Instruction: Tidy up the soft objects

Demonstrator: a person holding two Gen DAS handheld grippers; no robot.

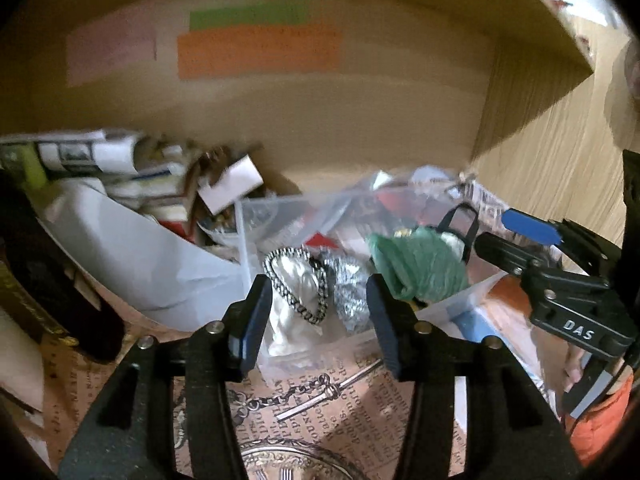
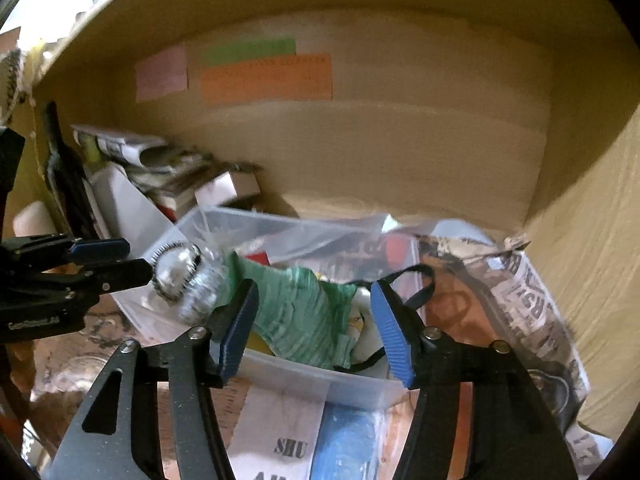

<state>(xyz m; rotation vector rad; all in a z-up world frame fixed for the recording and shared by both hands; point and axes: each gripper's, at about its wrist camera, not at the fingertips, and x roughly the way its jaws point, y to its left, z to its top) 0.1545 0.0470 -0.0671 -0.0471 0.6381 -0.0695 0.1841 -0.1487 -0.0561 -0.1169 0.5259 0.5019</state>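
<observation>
Inside a wooden shelf compartment, a clear plastic bin (image 2: 280,364) sits on printed paper lining the shelf floor. In the bin lie a green fabric pouch (image 2: 298,320) and, to its left, a silvery padded piece (image 1: 298,298) edged with a black-and-white cord. The left gripper (image 1: 320,320) hovers at the near rim of the bin with its jaws apart; the silvery piece shows between them, but the pads do not press on it. The right gripper (image 2: 316,332) also has its jaws apart, framing the green pouch without touching it, and a black strap loop (image 2: 416,284) curls beside its right pad. In the left wrist view the right gripper (image 1: 516,236) reaches in from the right, just beside the green pouch (image 1: 420,264). Rolled papers and small boxes (image 1: 132,168) pile up at the back left. Pink, green and orange paper labels (image 2: 264,76) are stuck on the back wall.
</observation>
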